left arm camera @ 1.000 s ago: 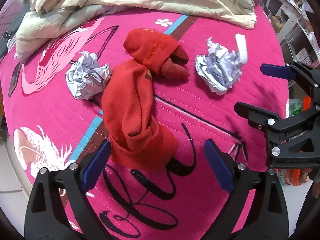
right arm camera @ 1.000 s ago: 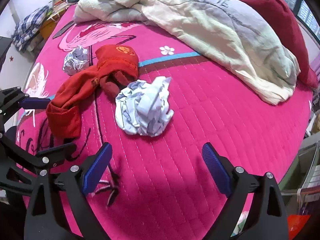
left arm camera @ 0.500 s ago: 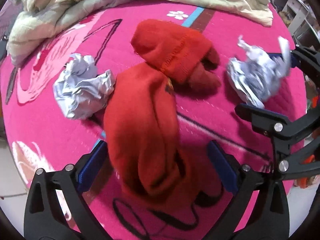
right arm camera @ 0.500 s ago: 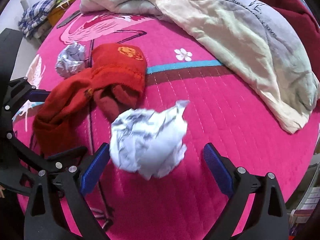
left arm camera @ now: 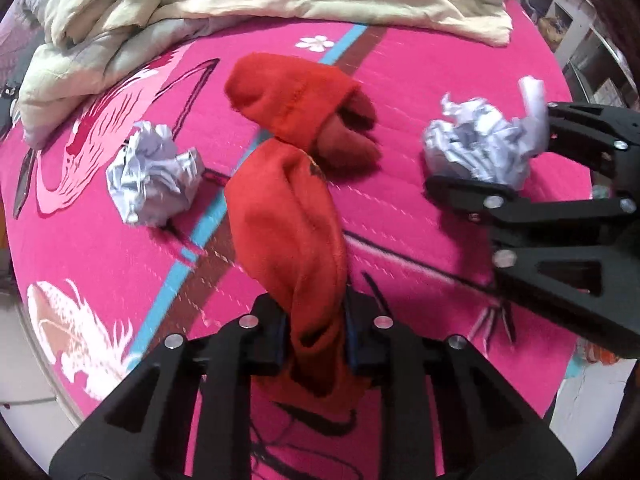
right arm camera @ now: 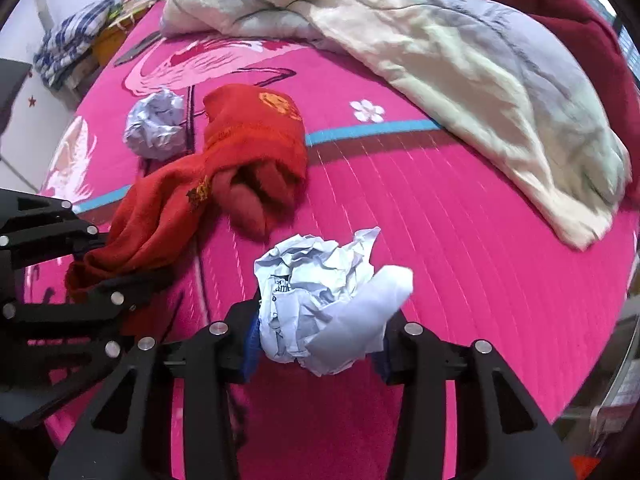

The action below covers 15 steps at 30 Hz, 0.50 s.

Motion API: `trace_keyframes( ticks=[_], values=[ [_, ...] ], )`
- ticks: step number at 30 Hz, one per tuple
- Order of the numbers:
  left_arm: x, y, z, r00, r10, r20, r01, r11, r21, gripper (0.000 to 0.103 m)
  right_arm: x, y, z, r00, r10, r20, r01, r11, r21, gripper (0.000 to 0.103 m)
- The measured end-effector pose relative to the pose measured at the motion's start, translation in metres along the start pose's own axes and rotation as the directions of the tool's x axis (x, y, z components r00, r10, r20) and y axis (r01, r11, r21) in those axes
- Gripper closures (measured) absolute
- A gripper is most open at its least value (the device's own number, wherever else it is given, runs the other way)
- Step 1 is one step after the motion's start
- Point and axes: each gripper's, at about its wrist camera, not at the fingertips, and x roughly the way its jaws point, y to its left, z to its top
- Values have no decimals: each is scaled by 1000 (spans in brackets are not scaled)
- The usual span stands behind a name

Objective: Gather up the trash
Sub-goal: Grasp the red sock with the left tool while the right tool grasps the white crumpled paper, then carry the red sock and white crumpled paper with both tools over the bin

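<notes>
Underneath everything, one pink quilted bedspread [right arm camera: 460, 220], plush, stitched in fine parallel lines, printed with pale flamingos, a white flower and a blue-and-brown band. Heaped across twelve o'clock in both views, one cream and grey-blue comforter [right arm camera: 460, 60], soft, puffy, deeply creased. Beyond it at two o'clock in the right wrist view, one dark red blanket [right arm camera: 560, 12], matte and heavy-looking. At ten o'clock there, off the bed, one folded blue-and-white checked cloth [right arm camera: 76, 36].

At the centre of the left wrist view, one red fleecy garment [left arm camera: 280, 208], long, limp, rolled into a thick cuff at its far end with a brownish lining showing. Pinched at its near end by the left gripper [left arm camera: 316, 332], black plastic, blue pads closed tight on the cloth at six o'clock.

Two balls of crumpled paper, white-grey, sharply creased, roughly round. First crumpled paper ball [right arm camera: 320, 300], larger, faint print on it, a smooth flap sticking out at three o'clock, lodged between the blue pads of the right gripper [right arm camera: 316, 344] at six o'clock, jaws closing on it, pads against both sides. Second paper ball [left arm camera: 152, 176], smaller, lying loose on the bedspread at nine o'clock of the garment, just beside it.
</notes>
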Motion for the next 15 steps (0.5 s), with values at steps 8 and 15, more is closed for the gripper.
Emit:
trace_keyframes(
  ticks=[8,15],
  values=[
    [-23,-35,-27,999,-38,-18,39,997,69,82,-34,-7,-44,1000,-3,-1,3,996,90,61],
    [-45,-75,-47,999,-47,-8,47,986,161,82,-59,-10,-82,1000,-1,9,0,987,163,61]
  ],
)
